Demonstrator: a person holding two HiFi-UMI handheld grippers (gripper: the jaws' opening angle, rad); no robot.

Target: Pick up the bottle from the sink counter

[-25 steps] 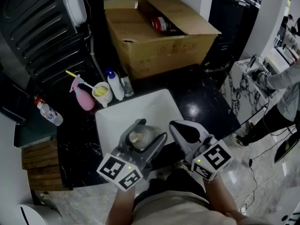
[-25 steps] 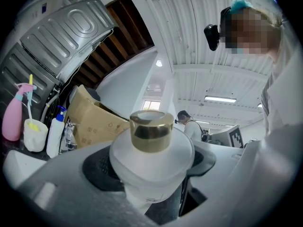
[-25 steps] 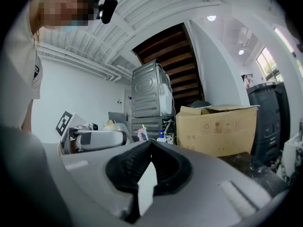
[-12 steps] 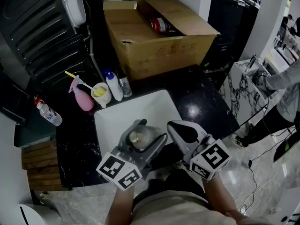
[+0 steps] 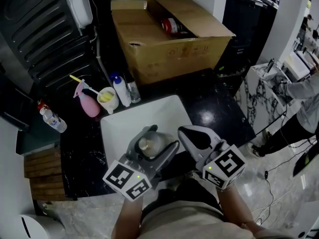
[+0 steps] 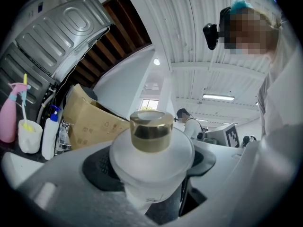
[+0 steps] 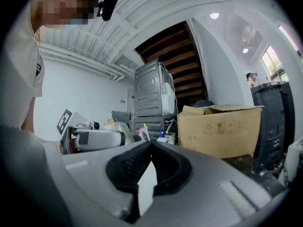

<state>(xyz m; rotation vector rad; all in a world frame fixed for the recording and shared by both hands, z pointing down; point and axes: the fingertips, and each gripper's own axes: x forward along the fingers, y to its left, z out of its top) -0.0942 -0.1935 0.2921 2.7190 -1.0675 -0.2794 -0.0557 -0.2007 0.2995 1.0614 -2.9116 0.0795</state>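
My left gripper grips the gold-capped bottle, apparently clear of the sink; right gripper closed, empty; next, lift steadily.

The left hand-held gripper has broad, rounded jaws of smooth light grey plastic, lined inside with black ribbed pads. The right hand-held gripper is built the same way, its black ribbed lining set in a grey shell. Each carries a white cube printed with black square markers at the rear, the left cube and the right cube, with a small green light on an edge of each. The person wears pale beige clothing, a pale short sleeve with a small dark print, and a black head-mounted camera.
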